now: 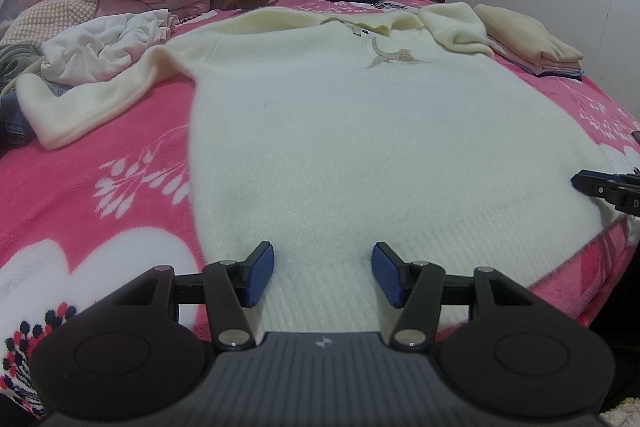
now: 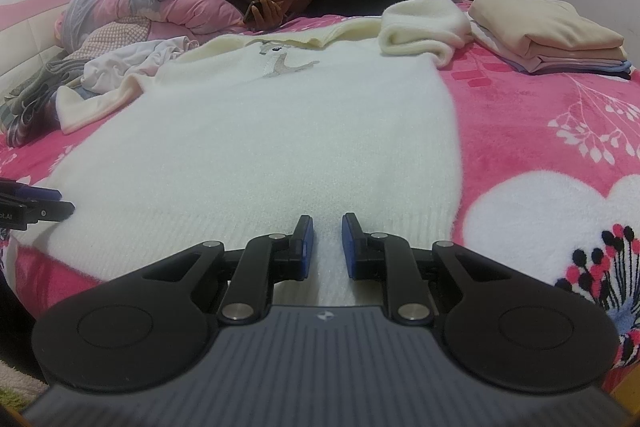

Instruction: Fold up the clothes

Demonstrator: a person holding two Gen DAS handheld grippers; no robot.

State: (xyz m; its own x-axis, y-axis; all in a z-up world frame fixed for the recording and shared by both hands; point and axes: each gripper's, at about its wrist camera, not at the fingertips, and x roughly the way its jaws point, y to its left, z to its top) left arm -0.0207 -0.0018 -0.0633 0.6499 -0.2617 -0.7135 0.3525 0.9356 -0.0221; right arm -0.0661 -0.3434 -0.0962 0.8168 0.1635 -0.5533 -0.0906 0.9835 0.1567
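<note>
Left wrist view: the left gripper (image 1: 323, 275) sits with jaws apart over the ribbed hem of the cream sweater (image 1: 360, 131), which is spread flat ahead on the bed (image 1: 120, 163), probably ready for folding.

Right wrist view: the right gripper (image 2: 328, 247) has its jaws nearly together, nothing pinched. This view shows the folded stack (image 2: 552, 43) ahead-right more clearly.

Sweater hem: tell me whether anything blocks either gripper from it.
Nothing visible does. The left gripper and right gripper both sit over the bare ribbed hem of the white sweater, jaws apart, no cloth between the pads.
</note>
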